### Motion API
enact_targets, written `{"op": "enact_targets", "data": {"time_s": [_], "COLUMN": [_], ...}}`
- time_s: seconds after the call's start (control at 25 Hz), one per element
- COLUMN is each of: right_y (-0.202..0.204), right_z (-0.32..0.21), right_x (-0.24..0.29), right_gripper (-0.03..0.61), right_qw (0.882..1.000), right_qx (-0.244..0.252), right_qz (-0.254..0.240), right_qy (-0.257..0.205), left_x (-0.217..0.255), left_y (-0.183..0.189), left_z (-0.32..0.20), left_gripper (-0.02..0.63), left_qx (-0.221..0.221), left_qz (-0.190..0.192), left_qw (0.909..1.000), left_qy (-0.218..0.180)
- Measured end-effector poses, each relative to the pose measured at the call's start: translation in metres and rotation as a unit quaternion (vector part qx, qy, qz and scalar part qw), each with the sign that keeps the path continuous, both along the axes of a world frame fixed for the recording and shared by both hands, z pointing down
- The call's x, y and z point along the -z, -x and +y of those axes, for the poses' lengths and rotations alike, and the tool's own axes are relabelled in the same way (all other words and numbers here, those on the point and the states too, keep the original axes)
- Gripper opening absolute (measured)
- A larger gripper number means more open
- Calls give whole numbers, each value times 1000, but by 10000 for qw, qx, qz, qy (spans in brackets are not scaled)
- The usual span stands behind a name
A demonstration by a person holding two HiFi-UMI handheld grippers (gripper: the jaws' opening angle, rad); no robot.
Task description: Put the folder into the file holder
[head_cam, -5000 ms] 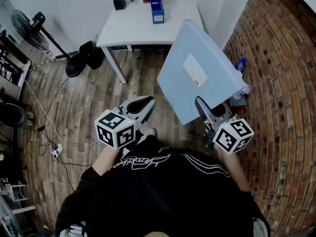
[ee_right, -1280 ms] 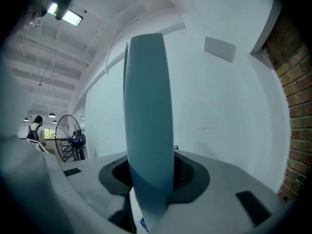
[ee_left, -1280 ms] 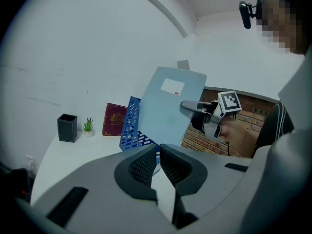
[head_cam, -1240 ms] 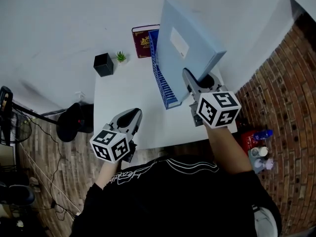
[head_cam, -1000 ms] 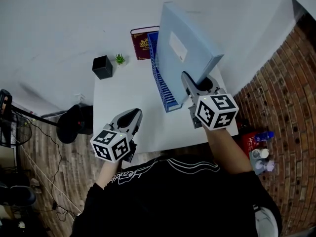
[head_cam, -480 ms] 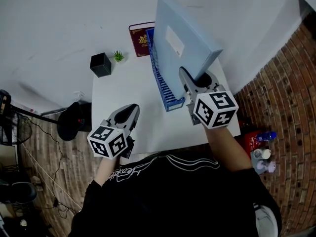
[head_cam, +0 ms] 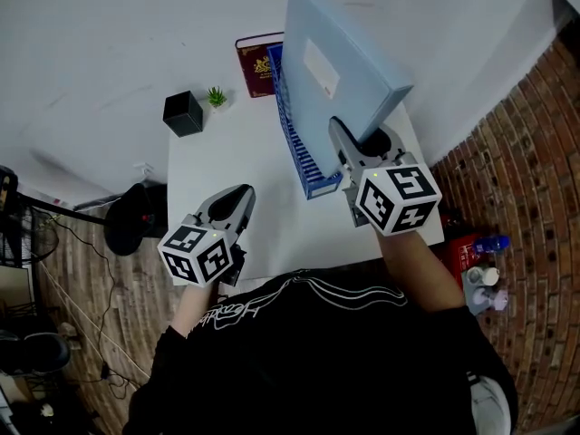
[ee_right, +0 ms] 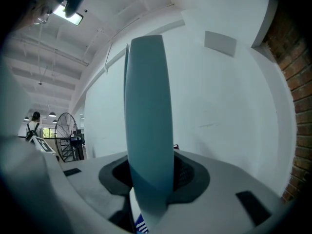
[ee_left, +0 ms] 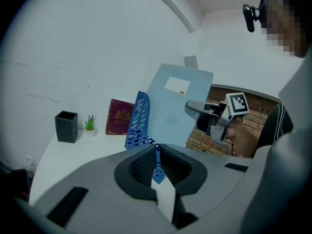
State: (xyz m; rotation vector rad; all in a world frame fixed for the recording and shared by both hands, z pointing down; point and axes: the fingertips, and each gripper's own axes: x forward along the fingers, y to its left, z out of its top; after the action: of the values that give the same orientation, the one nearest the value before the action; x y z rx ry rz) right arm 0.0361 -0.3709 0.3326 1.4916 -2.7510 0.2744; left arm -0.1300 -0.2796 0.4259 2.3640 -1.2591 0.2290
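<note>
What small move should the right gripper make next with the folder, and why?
Probably lower the folder straight down into the file holder. The right gripper has its fingers clamped on the folder's lower edge. The folder stands on edge over the holder's open top, apparently not yet seated.

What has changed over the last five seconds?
The right tool carried the folder from over the floor to the file holder on the table, and the folder now stands more upright. Its grip on the folder stayed. The left tool stayed shut and empty.
</note>
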Motion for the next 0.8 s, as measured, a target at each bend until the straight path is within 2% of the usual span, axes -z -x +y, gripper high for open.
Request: {"op": "enact_targets", "data": {"time_s": [0.52, 0.8], "right_y": [10, 19], "right_z": [-4, -5], "right_x": [-18, -34], "right_gripper": [155, 155], "right_qw": [9989, 9980], "right_qx": [-371, -480], "right_qz": [58, 246], "right_qy": [264, 343], "left_x": [16, 17], "left_y": [6, 21], "left_z": [-12, -13], "left_gripper": [48, 48], "left_qx": [-382, -377], "left_qz": [-154, -154], "left_qw": [9991, 9990], "left_qy": [123, 177]}}
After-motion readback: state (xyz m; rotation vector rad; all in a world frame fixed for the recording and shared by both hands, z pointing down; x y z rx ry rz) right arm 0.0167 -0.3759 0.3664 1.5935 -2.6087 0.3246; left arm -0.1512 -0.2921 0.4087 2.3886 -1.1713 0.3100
